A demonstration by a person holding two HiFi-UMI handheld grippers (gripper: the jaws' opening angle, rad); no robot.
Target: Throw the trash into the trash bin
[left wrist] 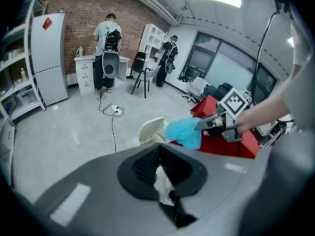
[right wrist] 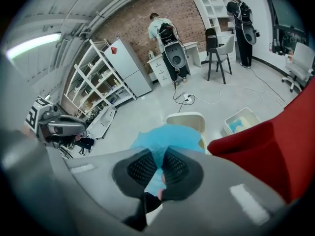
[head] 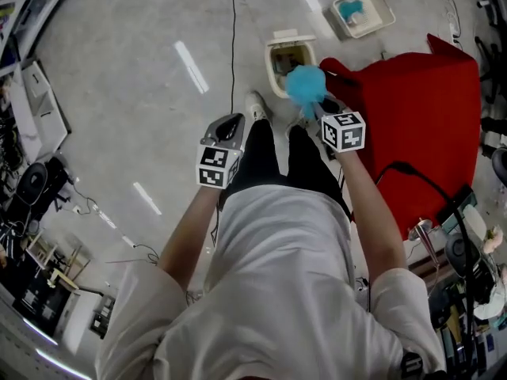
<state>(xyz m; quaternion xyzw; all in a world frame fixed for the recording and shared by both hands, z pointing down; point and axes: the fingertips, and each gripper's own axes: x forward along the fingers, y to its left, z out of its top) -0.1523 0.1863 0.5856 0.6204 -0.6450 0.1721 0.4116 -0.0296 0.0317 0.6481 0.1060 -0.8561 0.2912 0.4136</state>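
Presently the trash (head: pixel 305 85), a crumpled blue wad, is pinched in the right gripper (head: pixel 311 105). That gripper's pads are closed tight on it, and blue bulges out past both sides of the tips in the right gripper view. From the head view the wad sits over the near rim of the trash bin (head: pixel 279 54), a cream bin on the floor with its lid tipped open at the back; how high above it, can't tell. Bin stands just beside a red-covered block (head: pixel 420 125) on the person's right. Left gripper (head: pixel 236 123) hangs apart from the bin, over the person's left leg and near a white shoe (head: pixel 255 105). Its pads meet along the tips. A white crumpled-looking shape (left wrist: pixel 163 181) shows in the gap behind them; whether it is gripped or only seen through the gap, unclear. Beyond the bin, a white tray (head: pixel 380 2) with something blue in it rests on the grey floor. A black cable (head: pixel 233 38) runs away across the floor. Far back, brick wall, a fridge (left wrist: pixel 49 58), and two people standing at a desk.
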